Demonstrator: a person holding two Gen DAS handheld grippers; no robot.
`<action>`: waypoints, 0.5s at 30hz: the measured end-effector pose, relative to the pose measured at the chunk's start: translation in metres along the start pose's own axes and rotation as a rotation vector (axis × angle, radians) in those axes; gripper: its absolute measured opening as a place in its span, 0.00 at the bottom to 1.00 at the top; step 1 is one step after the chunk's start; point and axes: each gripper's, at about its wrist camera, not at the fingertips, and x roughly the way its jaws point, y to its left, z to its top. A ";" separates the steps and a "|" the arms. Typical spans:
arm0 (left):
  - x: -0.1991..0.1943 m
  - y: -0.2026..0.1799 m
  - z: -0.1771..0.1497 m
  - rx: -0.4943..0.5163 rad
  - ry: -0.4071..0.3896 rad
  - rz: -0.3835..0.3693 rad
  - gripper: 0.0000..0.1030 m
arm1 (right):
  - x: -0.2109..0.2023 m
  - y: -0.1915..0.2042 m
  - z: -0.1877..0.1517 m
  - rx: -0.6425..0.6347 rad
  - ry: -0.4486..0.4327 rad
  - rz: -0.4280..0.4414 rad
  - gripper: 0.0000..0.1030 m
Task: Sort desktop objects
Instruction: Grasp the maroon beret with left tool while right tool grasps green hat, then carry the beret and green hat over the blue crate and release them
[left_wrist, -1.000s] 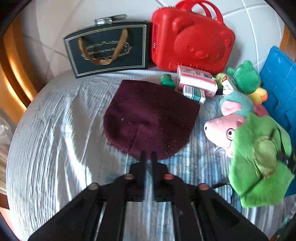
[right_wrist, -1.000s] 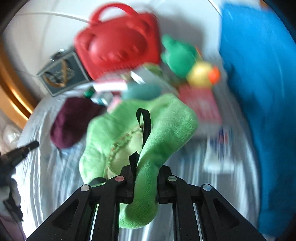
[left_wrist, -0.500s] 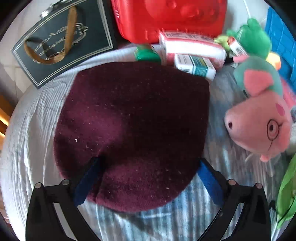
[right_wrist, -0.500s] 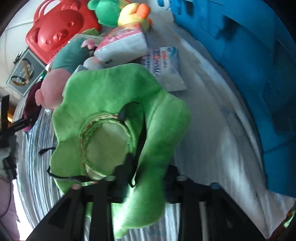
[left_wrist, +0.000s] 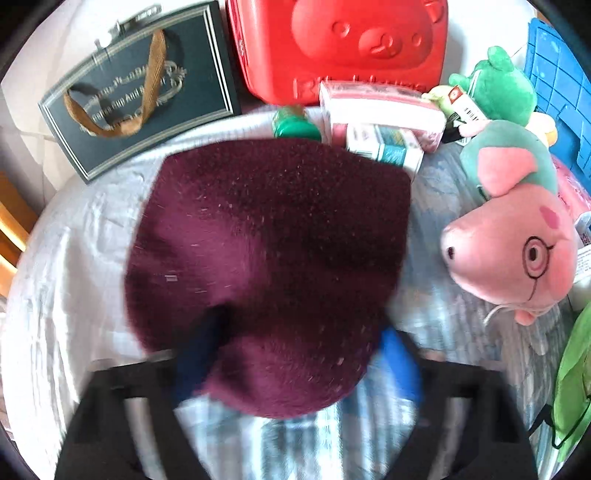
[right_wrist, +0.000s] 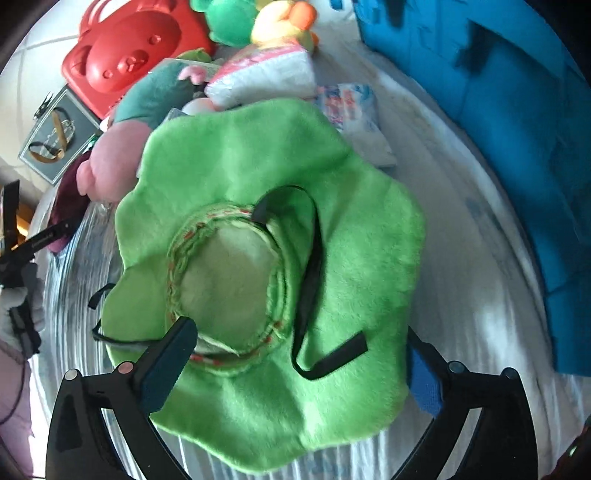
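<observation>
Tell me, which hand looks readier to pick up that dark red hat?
Probably the left. Its gripper is open with fingers either side of the maroon hat. The right gripper is open around the green hat.

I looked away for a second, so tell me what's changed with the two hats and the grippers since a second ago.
The right gripper let go of the green hat: a second ago its jaws pinched the brim, now they stand wide open and the hat lies flat. The left gripper opened and moved forward over the maroon hat, straddling its near edge. The red bear case and pink pig plush stayed put.
</observation>
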 end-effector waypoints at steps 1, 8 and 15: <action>-0.003 -0.003 0.000 0.016 -0.005 0.028 0.42 | 0.001 0.004 0.000 -0.010 -0.005 -0.007 1.00; -0.044 0.007 -0.005 -0.027 -0.064 0.027 0.25 | -0.025 0.028 0.009 -0.113 -0.072 -0.060 0.15; -0.145 0.007 -0.013 -0.045 -0.232 0.017 0.24 | -0.087 0.059 0.024 -0.200 -0.268 -0.021 0.13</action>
